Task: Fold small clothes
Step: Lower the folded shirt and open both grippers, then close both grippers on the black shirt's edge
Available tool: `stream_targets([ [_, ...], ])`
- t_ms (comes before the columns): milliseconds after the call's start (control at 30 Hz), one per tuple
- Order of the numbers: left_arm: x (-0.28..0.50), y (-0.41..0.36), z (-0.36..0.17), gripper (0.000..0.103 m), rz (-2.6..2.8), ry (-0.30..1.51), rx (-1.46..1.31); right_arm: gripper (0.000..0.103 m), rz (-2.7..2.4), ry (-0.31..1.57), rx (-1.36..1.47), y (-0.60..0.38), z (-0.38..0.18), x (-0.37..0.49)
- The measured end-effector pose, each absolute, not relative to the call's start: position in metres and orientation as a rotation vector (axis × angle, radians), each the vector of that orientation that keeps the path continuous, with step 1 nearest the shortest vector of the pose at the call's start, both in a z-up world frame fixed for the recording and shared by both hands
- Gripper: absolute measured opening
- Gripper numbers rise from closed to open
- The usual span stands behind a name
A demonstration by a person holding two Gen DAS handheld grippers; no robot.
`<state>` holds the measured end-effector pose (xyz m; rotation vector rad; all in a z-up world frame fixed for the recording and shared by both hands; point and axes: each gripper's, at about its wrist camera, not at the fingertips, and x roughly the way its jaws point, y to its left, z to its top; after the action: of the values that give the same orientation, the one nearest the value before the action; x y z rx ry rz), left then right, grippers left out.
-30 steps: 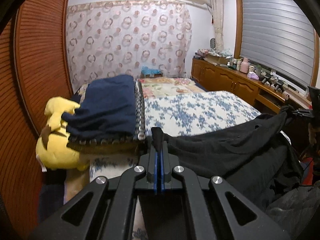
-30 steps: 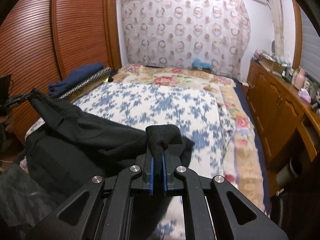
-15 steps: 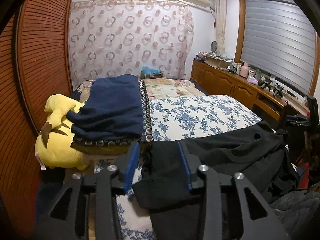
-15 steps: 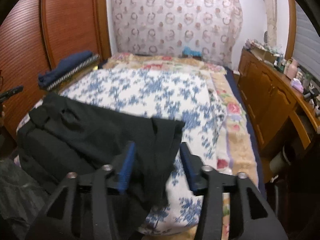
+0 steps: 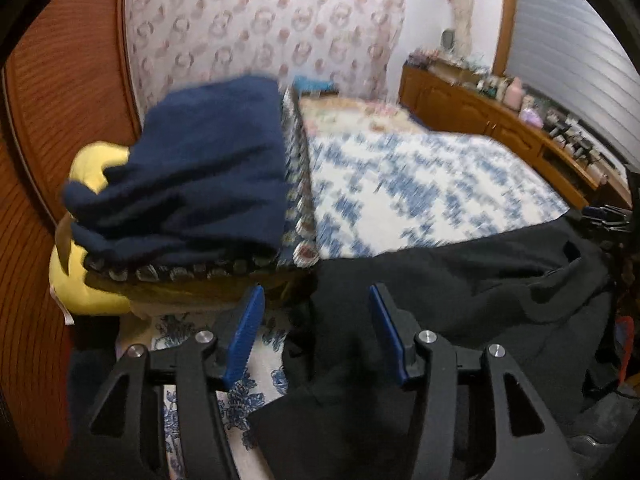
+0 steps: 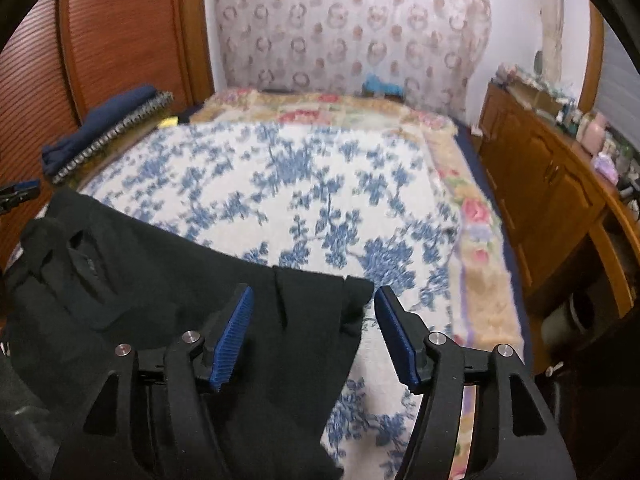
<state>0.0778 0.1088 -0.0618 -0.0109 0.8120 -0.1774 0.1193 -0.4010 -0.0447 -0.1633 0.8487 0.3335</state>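
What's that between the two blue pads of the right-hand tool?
A corner of the black garment, lying loose on the floral bedspread; the right wrist view shows the right gripper open.

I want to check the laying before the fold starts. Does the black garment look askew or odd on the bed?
Yes. The black garment lies crooked at the near edge of the floral bedspread: one end is bunched, and part hangs over the edge. Both the left gripper and right gripper are open, their jaws just opened, cloth loose between.
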Motion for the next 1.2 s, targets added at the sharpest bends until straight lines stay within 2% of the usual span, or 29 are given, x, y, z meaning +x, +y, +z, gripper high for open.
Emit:
stream_targets([
  [200, 0.086, 0.11, -0.085, 0.053, -0.176, 0.895, -0.014, 0.065, 0.316, 0.911, -0.166, -0.404, -0.065, 0.136],
  [600, 0.094, 0.099, -0.094, 0.053, -0.219, 0.95, 0.007, 0.066, 0.358, 0.947, -0.183, -0.398, -0.076, 0.142],
  [633, 0.094, 0.097, -0.093, 0.053, -0.219, 0.951, 0.012, 0.064, 0.369, 0.947, -0.189, -0.396, -0.076, 0.141],
  [700, 0.092, 0.092, -0.092, 0.05, -0.233, 0.945, 0.025, 0.053, 0.396, 0.943, -0.193, -0.392, -0.075, 0.139],
  [733, 0.091, 0.092, -0.092, 0.04, -0.245, 0.941, 0.022, 0.041, 0.423, 0.941, -0.191, -0.39, -0.075, 0.136],
  [767, 0.089, 0.09, -0.091, 0.035, -0.258, 0.938, 0.018, 0.027, 0.446, 0.939, -0.19, -0.388, -0.074, 0.134],
  [833, 0.086, 0.088, -0.091, 0.03, -0.262, 0.93, 0.034, 0.014, 0.503, 0.945, -0.184, -0.382, -0.074, 0.129],
  [867, 0.086, 0.088, -0.09, 0.016, -0.276, 0.93, 0.029, 0.012, 0.517, 0.951, -0.169, -0.382, -0.074, 0.127],
  [933, 0.083, 0.087, -0.087, 0.007, -0.282, 0.921, 0.029, 0.009, 0.527, 0.947, -0.15, -0.384, -0.071, 0.124],
  [1067, 0.063, 0.086, -0.058, 0.006, -0.304, 0.809, 0.016, 0.006, 0.526, 0.857, -0.129, -0.386, -0.044, 0.106],
  [1200, 0.033, 0.091, 0.004, 0.006, -0.336, 0.628, -0.039, 0.006, 0.512, 0.718, -0.11, -0.391, 0.007, 0.079],
])
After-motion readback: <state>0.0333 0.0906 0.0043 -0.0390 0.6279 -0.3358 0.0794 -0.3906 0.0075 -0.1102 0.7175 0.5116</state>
